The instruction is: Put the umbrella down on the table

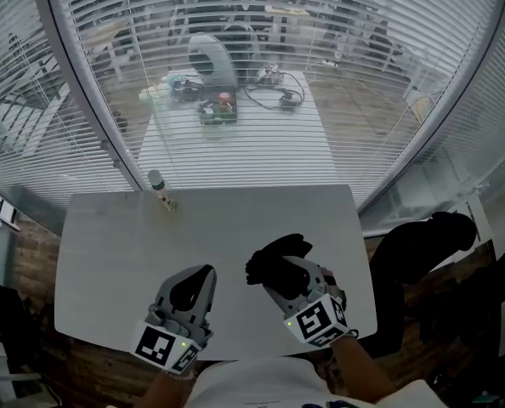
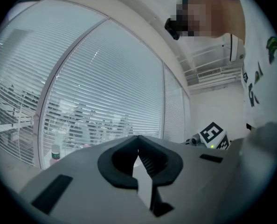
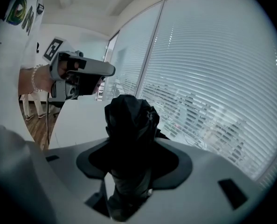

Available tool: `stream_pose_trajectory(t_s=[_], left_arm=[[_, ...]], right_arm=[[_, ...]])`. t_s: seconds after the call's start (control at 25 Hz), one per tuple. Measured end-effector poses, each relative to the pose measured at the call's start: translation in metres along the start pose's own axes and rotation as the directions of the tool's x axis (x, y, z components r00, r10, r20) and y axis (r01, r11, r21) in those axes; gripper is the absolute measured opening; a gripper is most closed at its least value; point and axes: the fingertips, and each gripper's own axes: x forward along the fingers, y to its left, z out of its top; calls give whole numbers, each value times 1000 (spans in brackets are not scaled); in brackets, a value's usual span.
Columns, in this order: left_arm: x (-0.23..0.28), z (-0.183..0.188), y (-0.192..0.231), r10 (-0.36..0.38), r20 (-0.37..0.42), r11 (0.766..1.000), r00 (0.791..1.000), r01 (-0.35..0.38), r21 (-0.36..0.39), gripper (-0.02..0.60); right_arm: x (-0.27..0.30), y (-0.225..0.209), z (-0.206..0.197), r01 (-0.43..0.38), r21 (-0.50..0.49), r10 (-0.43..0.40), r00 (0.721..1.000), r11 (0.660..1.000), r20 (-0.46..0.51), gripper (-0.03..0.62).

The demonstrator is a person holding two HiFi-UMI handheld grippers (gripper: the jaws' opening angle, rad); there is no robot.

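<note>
A folded black umbrella [image 1: 275, 260] is clamped in my right gripper [image 1: 285, 274], low over the right front part of the white table [image 1: 108, 253]. In the right gripper view the bundled black fabric [image 3: 129, 120] sticks out past the jaws, which are shut on it. My left gripper [image 1: 193, 286] hovers over the table's front left, beside the right one. Its jaws meet at the tips with nothing between them [image 2: 138, 139]. The left gripper [image 3: 82, 73] also shows in the right gripper view, at the upper left.
A small capped bottle [image 1: 159, 185] stands at the table's far left edge, against the curved window with blinds [image 1: 261, 75]. A dark chair or bag [image 1: 422, 245] sits off the table's right side. The table's front edge is just below both grippers.
</note>
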Motion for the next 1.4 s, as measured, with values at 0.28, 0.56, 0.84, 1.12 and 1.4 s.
stream_pose_trajectory(t_s=[0.28,0.56,0.84,1.12,1.4], left_arm=[[-4,0,5,12,-3,1000,1000,-12,1,12],[-6,-4,10,20,-9,1000,1000,-20,-1,12],[-7,-1,12,21,-8,1000,1000,-21,-5,12],[-10,-3,13,28,-11,1000,1000,-28,-10,12],[-9,-5,12,26,-13,999,1000,-26,-19,12]], right_arm=[[19,17,-15,-49,-12,49,998,999,-38,233],[37,29,-26,-74,-53,70,995,996,-74,233],[45,34,-21,-102,-83,95,992,991,-87,233],[58,48,-20,-138,-123,125,986,983,-107,233],[68,59,-22,-173,-145,156,980,974,-120,233]])
